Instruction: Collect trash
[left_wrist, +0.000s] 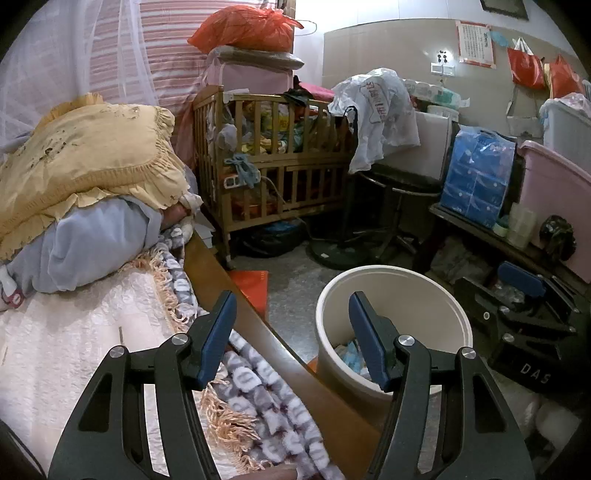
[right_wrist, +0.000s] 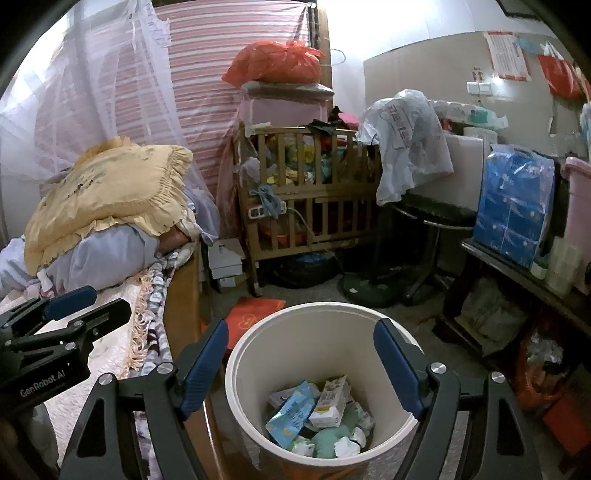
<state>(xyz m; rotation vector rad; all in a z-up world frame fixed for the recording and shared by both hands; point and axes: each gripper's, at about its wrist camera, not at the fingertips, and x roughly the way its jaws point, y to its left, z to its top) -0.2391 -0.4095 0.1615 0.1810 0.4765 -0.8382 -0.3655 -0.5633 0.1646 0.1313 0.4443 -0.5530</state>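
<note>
A cream round trash bin (right_wrist: 258, 354) stands on the floor beside the bed; it also shows in the left wrist view (left_wrist: 424, 295). Inside lie several wrappers, a small carton (right_wrist: 330, 400) and crumpled tissues (right_wrist: 345, 446). My right gripper (right_wrist: 301, 349) is open and empty, held right above the bin's mouth. My left gripper (left_wrist: 291, 314) is open and empty, over the bed's wooden edge (left_wrist: 236, 291), left of the bin. The right gripper also shows at the right of the left view (left_wrist: 521, 288), and the left gripper at the left of the right view (right_wrist: 74, 306).
The bed (left_wrist: 74, 332) holds a yellow pillow (left_wrist: 88, 158) and blue bedding. A wooden crib (right_wrist: 310, 206) full of things stands behind. A red flat packet (right_wrist: 255, 317) lies on the floor. A stool (right_wrist: 424, 229), a low table with a blue pack (right_wrist: 513, 206) and a pink tub (left_wrist: 554, 184) crowd the right.
</note>
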